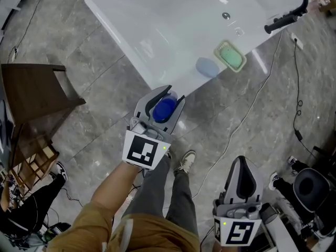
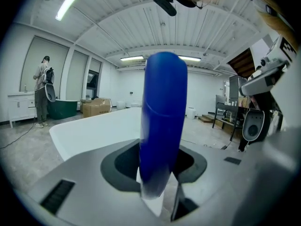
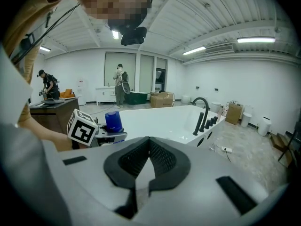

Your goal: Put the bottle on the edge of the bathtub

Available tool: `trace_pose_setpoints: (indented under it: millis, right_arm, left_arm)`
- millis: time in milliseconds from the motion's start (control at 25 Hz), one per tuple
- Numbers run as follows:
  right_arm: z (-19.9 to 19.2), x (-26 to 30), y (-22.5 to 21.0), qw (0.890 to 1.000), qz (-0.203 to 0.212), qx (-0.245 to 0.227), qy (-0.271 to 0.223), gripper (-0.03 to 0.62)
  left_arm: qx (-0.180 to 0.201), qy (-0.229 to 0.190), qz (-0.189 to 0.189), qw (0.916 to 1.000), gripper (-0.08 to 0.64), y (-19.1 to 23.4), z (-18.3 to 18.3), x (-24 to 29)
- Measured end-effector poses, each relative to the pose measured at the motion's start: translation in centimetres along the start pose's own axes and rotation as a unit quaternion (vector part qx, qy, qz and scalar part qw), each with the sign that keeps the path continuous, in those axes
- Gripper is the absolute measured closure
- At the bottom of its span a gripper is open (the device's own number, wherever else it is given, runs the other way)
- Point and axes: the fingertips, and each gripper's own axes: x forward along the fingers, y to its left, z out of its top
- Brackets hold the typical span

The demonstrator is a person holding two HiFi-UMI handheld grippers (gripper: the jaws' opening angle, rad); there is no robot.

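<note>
Bottle: the blue bottle stands upright in my left tongs, just short of the bathtub near rim.
Left tongs: pinching the bottle low on its body.
Right tongs: pressed together, empty, well back from the bathtub.
Handling: I judge it stiff, smooth plastic, probably light and slippery. A pinch across the body, kept upright, suits it best.

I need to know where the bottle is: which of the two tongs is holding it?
The left tongs: they are clamped on the blue bottle. The right tongs, lower down beside the person's leg, are closed together with nothing between them.
</note>
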Motion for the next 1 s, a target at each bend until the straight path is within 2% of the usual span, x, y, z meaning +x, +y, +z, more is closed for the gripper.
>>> trace_pose_setpoints:
  millis: [320, 1000]
  right_arm:
    - [-1.2, 1.1, -0.2, 1.000, -0.001, 0.009, 0.010, 0.588]
    - [-2.5, 2.7, -0.8, 1.000, -0.002, 0.015, 0.022, 0.588]
  left_arm:
    - [0.016, 0.011, -0.006, 0.9998, 0.407, 0.3, -1.7, 2.4]
    - [0.019, 0.014, -0.012, 0.9996, 0.407, 0.8, -4.2, 4.9]
